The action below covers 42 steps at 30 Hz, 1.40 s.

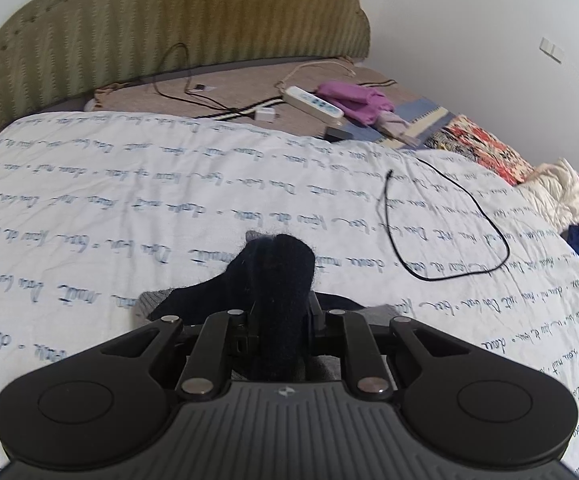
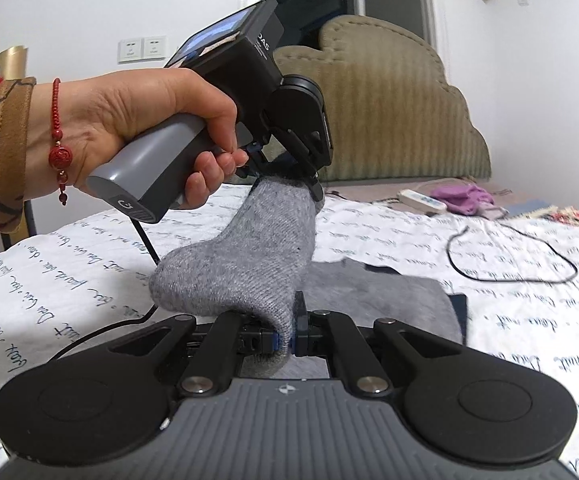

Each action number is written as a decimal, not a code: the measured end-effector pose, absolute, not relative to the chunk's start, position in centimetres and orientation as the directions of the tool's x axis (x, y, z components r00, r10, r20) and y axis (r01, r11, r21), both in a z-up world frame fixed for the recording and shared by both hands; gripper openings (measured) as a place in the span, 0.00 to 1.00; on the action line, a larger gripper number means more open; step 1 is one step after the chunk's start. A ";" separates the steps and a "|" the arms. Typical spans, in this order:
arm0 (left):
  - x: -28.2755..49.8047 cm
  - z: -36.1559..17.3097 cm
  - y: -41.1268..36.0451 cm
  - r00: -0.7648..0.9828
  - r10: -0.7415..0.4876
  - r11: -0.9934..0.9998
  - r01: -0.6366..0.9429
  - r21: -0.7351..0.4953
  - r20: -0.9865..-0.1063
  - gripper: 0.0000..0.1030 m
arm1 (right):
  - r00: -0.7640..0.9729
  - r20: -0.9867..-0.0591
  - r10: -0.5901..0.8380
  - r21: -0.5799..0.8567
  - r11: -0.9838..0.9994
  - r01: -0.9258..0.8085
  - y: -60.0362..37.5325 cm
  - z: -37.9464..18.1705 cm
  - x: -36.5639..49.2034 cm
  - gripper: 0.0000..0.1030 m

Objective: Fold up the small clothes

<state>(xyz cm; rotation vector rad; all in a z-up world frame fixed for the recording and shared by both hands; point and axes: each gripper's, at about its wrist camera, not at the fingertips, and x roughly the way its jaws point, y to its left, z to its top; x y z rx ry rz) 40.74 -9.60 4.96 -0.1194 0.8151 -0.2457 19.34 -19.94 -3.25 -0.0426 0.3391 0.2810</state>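
A grey sock [image 2: 245, 264] with a dark navy end hangs stretched between my two grippers above the bed. My right gripper [image 2: 285, 338] is shut on one end of it. My left gripper [image 2: 309, 184] is shut on the other end, higher up, held by a hand. In the left wrist view the left gripper [image 1: 279, 320] is shut on the sock's dark navy part [image 1: 277, 276], which hides the fingertips. A second grey and navy sock [image 2: 389, 292] lies flat on the white quilt [image 1: 129, 200] below.
A black cable [image 1: 441, 232] loops on the quilt to the right. Near the olive headboard [image 1: 169, 32] lie a white power strip [image 1: 313, 102], a purple garment [image 1: 353, 100] and more cables. Piled clothes [image 1: 561, 196] sit at the bed's right edge.
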 end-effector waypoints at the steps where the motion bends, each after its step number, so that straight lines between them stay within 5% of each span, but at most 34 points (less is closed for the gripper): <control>1: 40.8 4.8 -10.2 0.657 -0.263 0.965 0.175 -0.197 -0.707 0.16 | 0.905 -0.336 0.261 0.013 0.962 -0.273 -20.4 -3.4 19.3 0.07; 42: 41.2 -1.3 -22.2 0.571 -0.240 0.956 0.279 -0.089 -0.785 0.16 | 0.850 -0.440 0.289 0.295 0.941 -0.167 -29.4 -7.7 19.5 0.07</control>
